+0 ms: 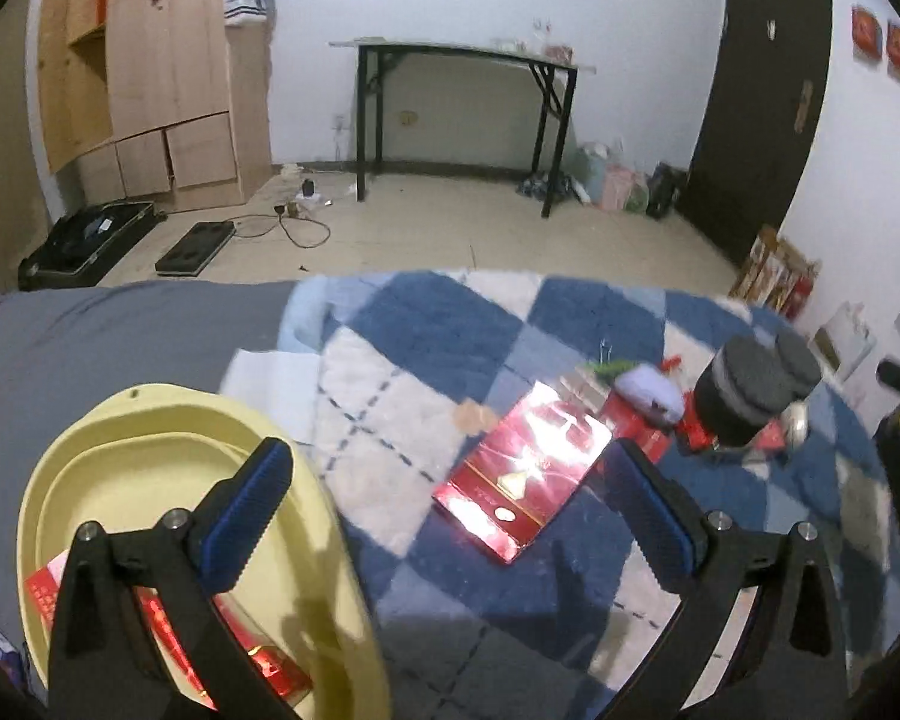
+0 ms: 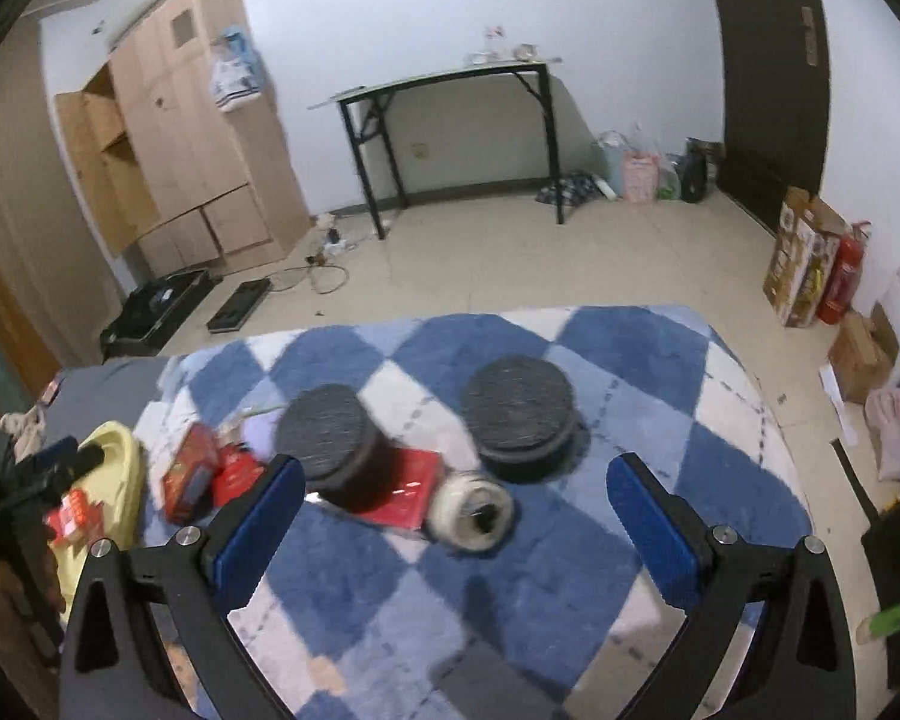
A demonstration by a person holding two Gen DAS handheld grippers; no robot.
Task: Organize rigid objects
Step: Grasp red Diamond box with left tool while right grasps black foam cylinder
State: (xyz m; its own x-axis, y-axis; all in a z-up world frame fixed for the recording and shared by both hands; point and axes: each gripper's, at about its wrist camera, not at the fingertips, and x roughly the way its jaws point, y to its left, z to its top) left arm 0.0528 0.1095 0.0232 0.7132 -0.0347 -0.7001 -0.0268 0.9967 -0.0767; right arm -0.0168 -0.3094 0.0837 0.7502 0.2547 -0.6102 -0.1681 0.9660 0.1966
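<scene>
Left wrist view: the left hand-held gripper (image 1: 450, 504) hangs wide open and empty over a blue-and-white checked blanket (image 1: 426, 324) on a bed, its left finger above a yellow tray (image 1: 330, 588) that already holds red packets (image 1: 48, 594). A shiny red box (image 1: 525, 480) lies flat between the fingers, likely the next pick; closing on it calls for a descent. Beyond it sit a black-lidded jar (image 1: 744, 402) and a lavender object (image 1: 654, 390).

Right wrist view: the right hand-held gripper (image 2: 456, 516), also spread wide and holding nothing, faces two black-lidded jars (image 2: 336, 444) (image 2: 519, 414), a flat red packet (image 2: 411, 486) and a white roll (image 2: 471, 510). Sorting looks partway done. Crowded items near the jars could snag a finger.
</scene>
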